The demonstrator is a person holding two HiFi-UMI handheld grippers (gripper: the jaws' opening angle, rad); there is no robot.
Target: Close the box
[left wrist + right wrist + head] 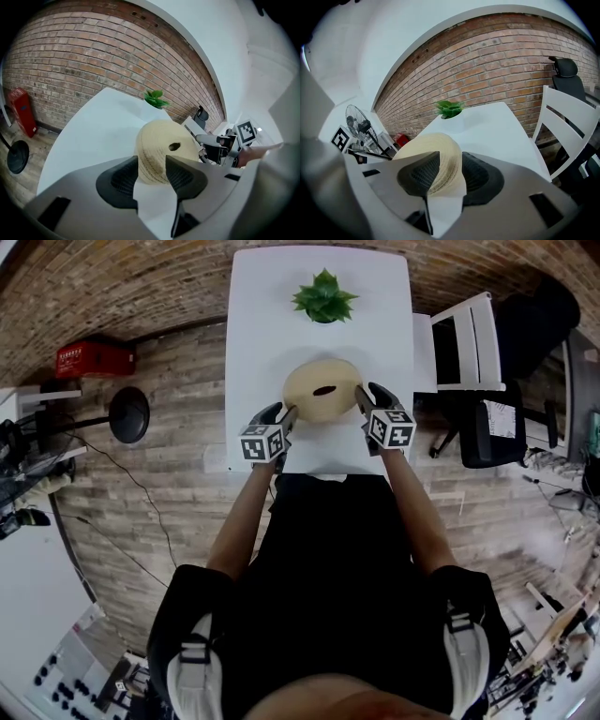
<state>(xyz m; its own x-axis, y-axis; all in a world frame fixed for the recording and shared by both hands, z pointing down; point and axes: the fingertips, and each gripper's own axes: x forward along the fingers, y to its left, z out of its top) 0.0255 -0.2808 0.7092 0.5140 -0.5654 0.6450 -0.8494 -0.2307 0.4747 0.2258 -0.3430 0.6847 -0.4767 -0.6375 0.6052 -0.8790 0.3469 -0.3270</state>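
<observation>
A round beige woven box [322, 390] with a small hole in its domed lid sits on the white table [267, 315], near the front edge. My left gripper [290, 415] stands at the box's left side. In the left gripper view the box [161, 147] lies just ahead of the gripper [152, 169], whose jaws are apart and do not press on it. My right gripper [363, 397] is at the box's right side. In the right gripper view the woven rim [438, 161] fills the gap between the jaws of the gripper [451, 169], and both pads touch it.
A green potted plant [324, 296] stands at the table's far end. A white chair [464, 343] and a black office chair [539, 324] are to the right of the table. A floor fan [127, 414] and a red case [92, 359] stand on the wooden floor to the left.
</observation>
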